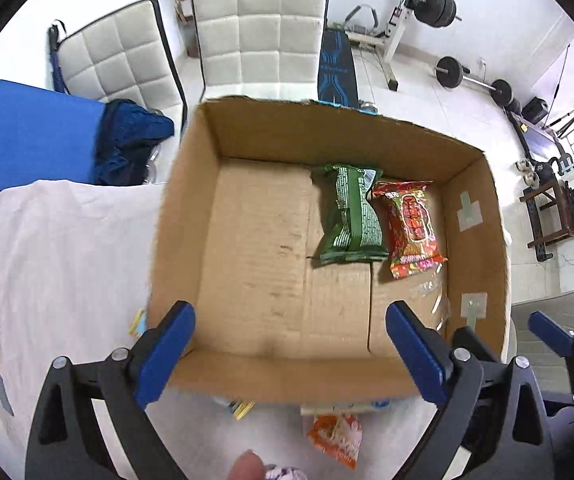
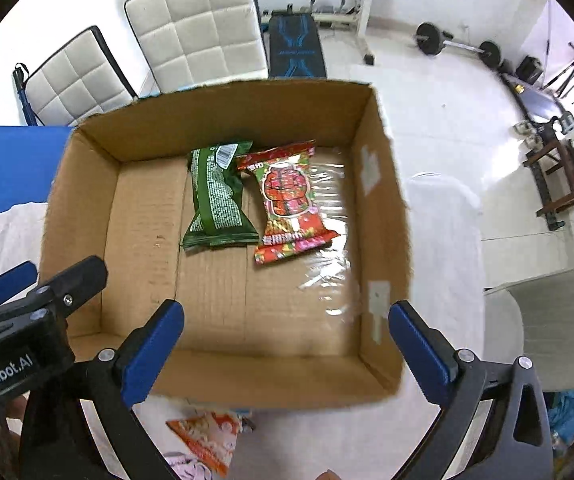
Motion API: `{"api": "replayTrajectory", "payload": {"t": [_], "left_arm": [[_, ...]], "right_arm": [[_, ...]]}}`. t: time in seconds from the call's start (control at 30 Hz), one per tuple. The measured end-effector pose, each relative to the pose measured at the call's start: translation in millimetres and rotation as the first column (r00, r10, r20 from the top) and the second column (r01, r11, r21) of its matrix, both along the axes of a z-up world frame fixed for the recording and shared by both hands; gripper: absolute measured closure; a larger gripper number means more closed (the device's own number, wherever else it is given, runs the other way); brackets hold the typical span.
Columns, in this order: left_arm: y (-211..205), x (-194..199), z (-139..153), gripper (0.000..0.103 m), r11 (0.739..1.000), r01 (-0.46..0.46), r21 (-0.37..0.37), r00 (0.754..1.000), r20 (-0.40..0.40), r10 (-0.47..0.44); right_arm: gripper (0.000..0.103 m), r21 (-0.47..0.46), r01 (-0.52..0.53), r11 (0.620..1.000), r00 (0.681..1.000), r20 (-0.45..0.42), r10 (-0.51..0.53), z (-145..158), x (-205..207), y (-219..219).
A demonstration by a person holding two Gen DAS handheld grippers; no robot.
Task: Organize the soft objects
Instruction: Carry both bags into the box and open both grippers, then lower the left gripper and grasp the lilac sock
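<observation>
An open cardboard box (image 1: 255, 132) (image 2: 87, 184) stands on a white-clothed table. Inside lie a green snack packet (image 1: 349, 216) (image 2: 217, 196) and a red snack packet (image 1: 411, 224) (image 2: 291, 200), side by side near the far right. My left gripper (image 1: 291, 344) is open and empty above the box's near wall. My right gripper (image 2: 287, 344) is open and empty, also above the near wall. An orange packet (image 1: 337, 438) (image 2: 207, 436) lies on the cloth in front of the box. The other gripper shows at the right of the left wrist view and the left of the right wrist view.
Clear plastic film (image 2: 327, 276) lies in the box's right part. Two white padded chairs (image 1: 259, 28) (image 1: 115, 60) stand behind the table, with a blue mat (image 1: 35, 136) and dark blue cloth (image 1: 131, 140). Gym equipment (image 1: 431, 4) fills the back. A grey chair (image 2: 547, 320) is at right.
</observation>
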State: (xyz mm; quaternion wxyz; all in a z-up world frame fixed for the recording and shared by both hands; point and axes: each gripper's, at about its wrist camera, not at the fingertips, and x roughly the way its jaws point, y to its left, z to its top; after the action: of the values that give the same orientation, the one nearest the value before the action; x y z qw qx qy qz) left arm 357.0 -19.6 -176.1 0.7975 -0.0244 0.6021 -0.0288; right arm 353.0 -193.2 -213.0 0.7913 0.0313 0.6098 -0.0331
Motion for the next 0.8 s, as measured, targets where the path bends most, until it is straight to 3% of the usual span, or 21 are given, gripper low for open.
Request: {"api": "replayTrajectory", "payload": {"t": [0.43, 0.63, 0.8], "left_arm": [[12, -75, 79, 0.005, 0.999, -0.010, 0.042, 0.991, 0.130, 0.005], [11, -96, 97, 0.005, 0.998, -0.002, 0.068, 0.988, 0.153, -0.009], [17, -111, 89, 0.005, 0.996, -0.025, 0.088, 0.991, 0.135, 0.013]], "right_arm": [[0.000, 0.006, 0.006, 1.000, 0.991, 0.135, -0.006, 97, -78, 5], [0.000, 0.037, 0.011, 0.999, 0.987, 0.158, -0.017, 121, -107, 8], [0.000, 0.063, 0.007, 0.998, 0.991, 0.133, -0.015, 115, -122, 5]]}}
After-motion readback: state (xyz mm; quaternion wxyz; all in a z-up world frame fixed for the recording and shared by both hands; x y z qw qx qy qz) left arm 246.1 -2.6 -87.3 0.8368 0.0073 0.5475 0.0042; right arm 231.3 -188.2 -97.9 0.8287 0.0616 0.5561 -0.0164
